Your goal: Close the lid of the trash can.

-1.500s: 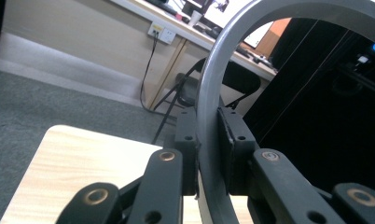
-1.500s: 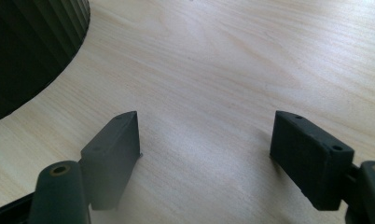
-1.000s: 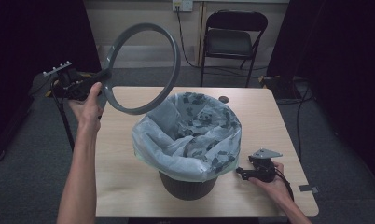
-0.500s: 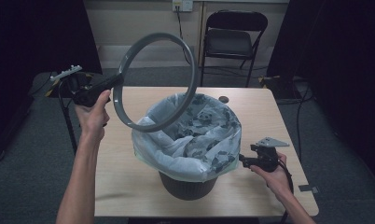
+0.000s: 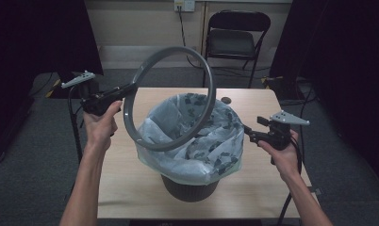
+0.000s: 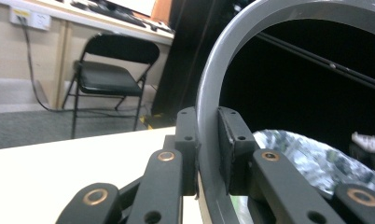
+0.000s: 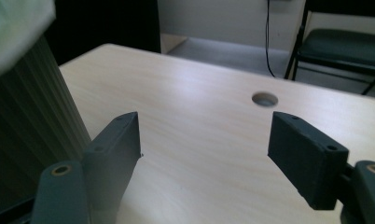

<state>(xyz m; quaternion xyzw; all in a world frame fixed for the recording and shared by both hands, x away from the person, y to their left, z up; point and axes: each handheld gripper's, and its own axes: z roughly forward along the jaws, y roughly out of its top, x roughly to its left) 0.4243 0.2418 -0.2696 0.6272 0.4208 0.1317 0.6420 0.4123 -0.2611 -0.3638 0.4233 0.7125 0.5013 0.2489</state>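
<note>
Table (image 5: 253, 188): one bin (image 5: 190, 186), one grey ring (image 5: 171, 99), two grippers.

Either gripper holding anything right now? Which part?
The left gripper is clamped on the grey ring, jaws pinching its band at the rim's left side. The right gripper is open and holds nothing.

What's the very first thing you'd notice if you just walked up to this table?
The big grey ring grabs the eye: the left gripper pinches its rim and holds it tilted in the air above the bin. The bin stands in the middle of the table, lined with a pale plastic bag draped over its edge. To the bin's right, the right gripper hovers with its jaws wide open and nothing between them.
</note>
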